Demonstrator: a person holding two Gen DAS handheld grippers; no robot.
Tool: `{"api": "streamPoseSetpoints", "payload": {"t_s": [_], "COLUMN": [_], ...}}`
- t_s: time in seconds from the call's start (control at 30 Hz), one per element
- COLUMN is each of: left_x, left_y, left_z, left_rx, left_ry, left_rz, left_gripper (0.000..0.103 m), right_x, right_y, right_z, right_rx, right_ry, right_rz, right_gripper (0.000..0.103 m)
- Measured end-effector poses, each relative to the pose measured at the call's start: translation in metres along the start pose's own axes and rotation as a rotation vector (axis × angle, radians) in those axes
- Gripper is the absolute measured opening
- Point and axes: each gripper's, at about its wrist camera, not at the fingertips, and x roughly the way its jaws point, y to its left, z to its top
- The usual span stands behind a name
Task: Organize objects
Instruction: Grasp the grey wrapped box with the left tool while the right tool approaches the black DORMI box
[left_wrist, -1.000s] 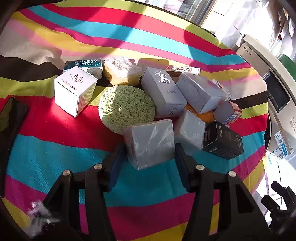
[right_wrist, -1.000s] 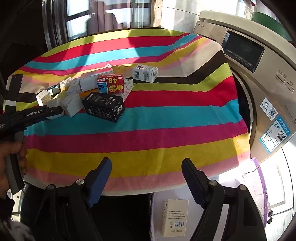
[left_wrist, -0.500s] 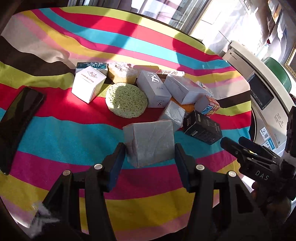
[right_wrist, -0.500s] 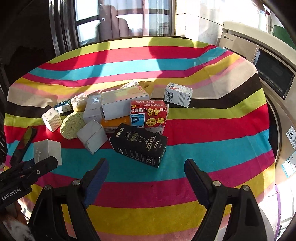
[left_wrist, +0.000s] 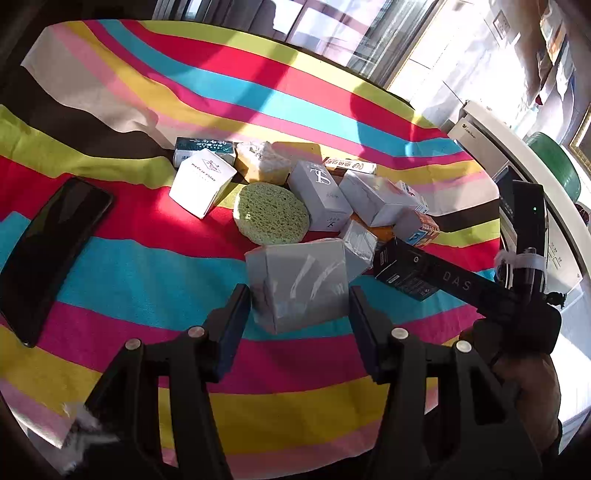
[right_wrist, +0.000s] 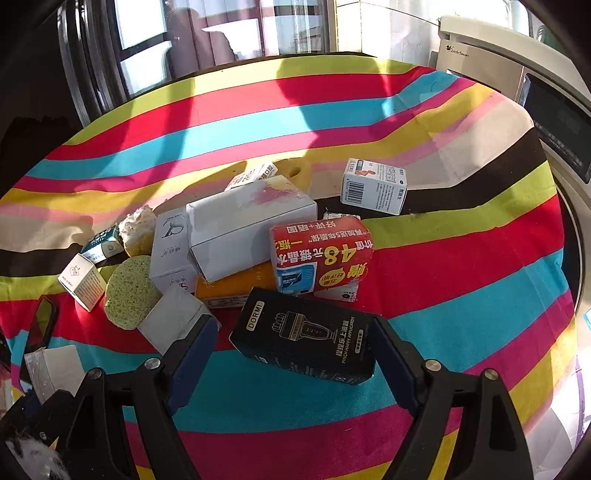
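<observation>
My left claw (left_wrist: 298, 300) still clamps the grey wrapped box (left_wrist: 300, 282), lifted back from the pile | my right claw (right_wrist: 291, 345), empty and wide, has advanced; black DORMI box (right_wrist: 306, 341) now lies between its jaws, untouched, on the striped desk (right_wrist: 461, 295).

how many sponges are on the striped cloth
3 that I can tell. A round green sponge lies beside the white cube box; a pale crumbly sponge sits just behind it; a yellow sponge lies at the pile's far edge. Boxes may hide more.

Left gripper (left_wrist: 299, 314) black, blue-padded fingers (left_wrist: 231, 328), silver screws, right gripper (right_wrist: 291, 354) alike, white "DAS" lettering
</observation>
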Motion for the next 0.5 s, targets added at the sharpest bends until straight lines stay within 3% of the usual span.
{"api": "streamPoseSetpoints", "payload": {"t_s": [0.4, 0.5], "left_x": [-0.0019, 0.0000], "left_y": [0.0018, 0.0013], "left_z": [0.0001, 0.0007], "left_rx": [-0.005, -0.002], "left_ry": [-0.004, -0.001], "left_rz": [-0.002, -0.005], "left_gripper": [0.058, 0.058], "right_x": [0.0030, -0.0038], "right_y": [-0.0009, 0.0007], "right_z": [-0.0009, -0.0013], "right_rx": [0.003, -0.008], "right_ry": [-0.005, -0.046], "right_rz": [-0.069, -0.092], "right_gripper": [0.086, 0.086]}}
